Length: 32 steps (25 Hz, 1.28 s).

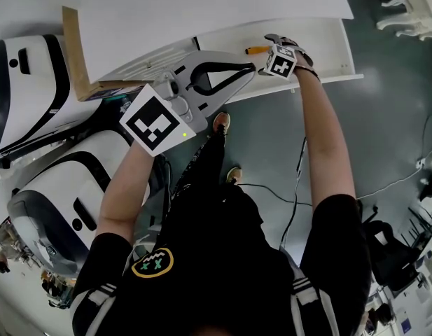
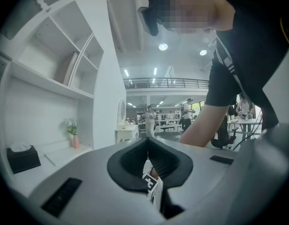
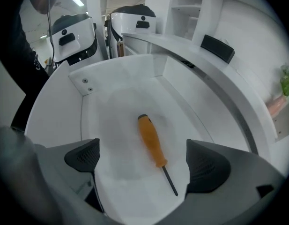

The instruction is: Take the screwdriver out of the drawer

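Observation:
An orange-handled screwdriver (image 3: 151, 142) lies flat on the floor of the open white drawer (image 3: 121, 74), its thin black shaft pointing toward the camera. My right gripper (image 3: 142, 161) hovers just above it, open, with its dark pads (image 3: 83, 156) on either side and apart from it. In the head view the screwdriver (image 1: 256, 50) shows in the drawer (image 1: 328, 37), just left of the right gripper (image 1: 268, 45). My left gripper (image 1: 249, 68) is held in front of the drawer's near edge, shut and empty. In its own view the left gripper (image 2: 148, 144) has its tips touching.
A white desk top (image 1: 201, 5) overhangs the drawer, with a wooden panel (image 1: 72, 47) at its left end. White-and-black machines (image 1: 33, 82) stand to the left. A cable (image 1: 296, 187) runs across the grey floor by the person's shoes (image 1: 220, 122). Shelves (image 2: 50, 55) hold a black box (image 2: 22, 156).

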{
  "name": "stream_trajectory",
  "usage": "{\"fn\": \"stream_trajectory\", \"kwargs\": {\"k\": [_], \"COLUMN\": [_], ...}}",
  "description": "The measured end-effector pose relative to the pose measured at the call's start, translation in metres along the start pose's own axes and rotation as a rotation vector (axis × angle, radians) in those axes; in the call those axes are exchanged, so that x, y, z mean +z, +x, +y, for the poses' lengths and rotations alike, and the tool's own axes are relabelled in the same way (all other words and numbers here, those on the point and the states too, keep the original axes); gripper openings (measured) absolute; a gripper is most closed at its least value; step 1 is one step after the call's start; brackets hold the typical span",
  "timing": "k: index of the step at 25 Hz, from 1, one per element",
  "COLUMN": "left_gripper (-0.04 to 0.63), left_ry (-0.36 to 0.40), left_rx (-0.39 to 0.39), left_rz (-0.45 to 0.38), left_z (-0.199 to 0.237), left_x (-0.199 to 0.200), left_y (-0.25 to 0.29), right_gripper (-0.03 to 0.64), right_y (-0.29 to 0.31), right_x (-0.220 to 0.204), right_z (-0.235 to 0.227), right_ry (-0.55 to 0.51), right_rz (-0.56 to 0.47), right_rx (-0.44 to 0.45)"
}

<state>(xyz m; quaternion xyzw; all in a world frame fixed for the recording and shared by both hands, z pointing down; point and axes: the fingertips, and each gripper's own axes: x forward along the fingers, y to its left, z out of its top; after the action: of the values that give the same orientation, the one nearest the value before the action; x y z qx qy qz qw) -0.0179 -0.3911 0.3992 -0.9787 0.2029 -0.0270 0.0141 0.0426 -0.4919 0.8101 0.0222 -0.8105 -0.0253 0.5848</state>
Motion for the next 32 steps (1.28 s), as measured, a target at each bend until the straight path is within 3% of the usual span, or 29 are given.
{"fn": "stream_trajectory", "kwargs": {"k": [16, 23, 32], "left_gripper": [0.02, 0.02, 0.02], "left_ry": [-0.02, -0.033, -0.033], "left_rx": [-0.036, -0.038, -0.04], "left_rz": [0.034, 0.037, 0.032], "left_z": [0.006, 0.004, 0.001], "left_x": [-0.021, -0.024, -0.024], "left_y": [0.011, 0.011, 0.012], "right_gripper": [0.578, 0.577, 0.444], "right_y": [0.03, 0.03, 0.026], "right_x": [-0.008, -0.007, -0.011], "right_z": [-0.006, -0.006, 0.005], "right_ry": [-0.04, -0.041, -0.026], "right_rz": [0.02, 0.015, -0.004], "right_rx": [0.12, 0.129, 0.155]}}
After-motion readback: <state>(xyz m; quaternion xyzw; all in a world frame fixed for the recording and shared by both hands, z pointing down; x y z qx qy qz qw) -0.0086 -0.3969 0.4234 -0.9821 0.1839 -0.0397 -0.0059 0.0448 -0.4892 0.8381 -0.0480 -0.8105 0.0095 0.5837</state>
